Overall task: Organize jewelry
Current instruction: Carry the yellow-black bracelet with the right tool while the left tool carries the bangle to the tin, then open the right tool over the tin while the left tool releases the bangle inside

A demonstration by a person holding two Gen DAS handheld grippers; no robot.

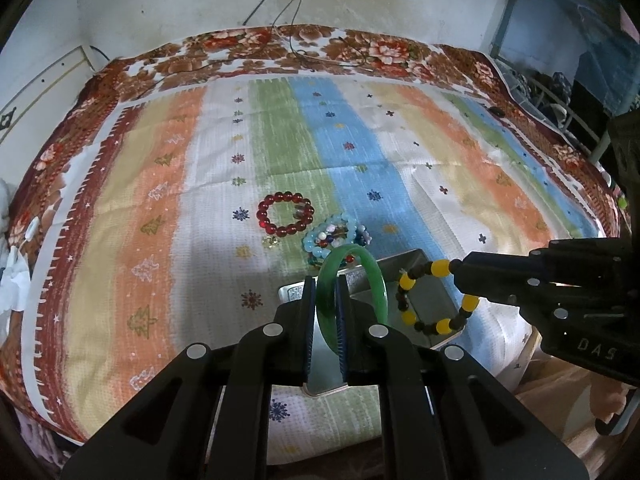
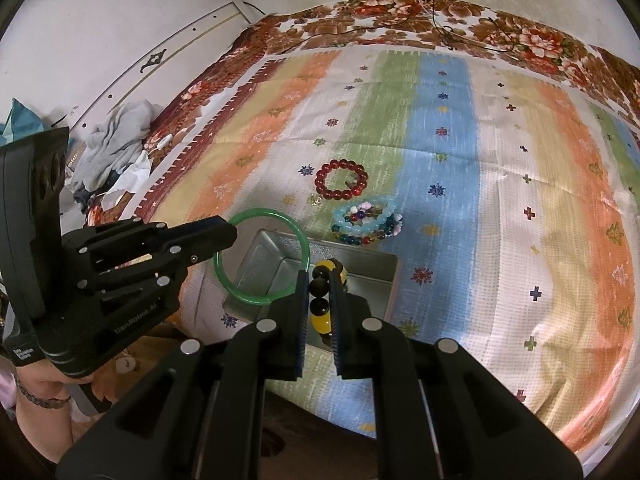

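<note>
The green bangle (image 1: 353, 280) stands on edge above the left part of the metal tin (image 1: 424, 276), clamped between the closed fingers of the left gripper (image 1: 325, 285). Just to its right, the yellow-and-dark bead bracelet (image 1: 436, 300) hangs over the tin, pinched by the closed right gripper (image 2: 319, 280). Beyond the tin, on the striped cloth (image 1: 168, 208), lies a pile of blue and mixed bead bracelets (image 1: 334, 236), and farther left a red bead bracelet (image 1: 285, 214).
</note>
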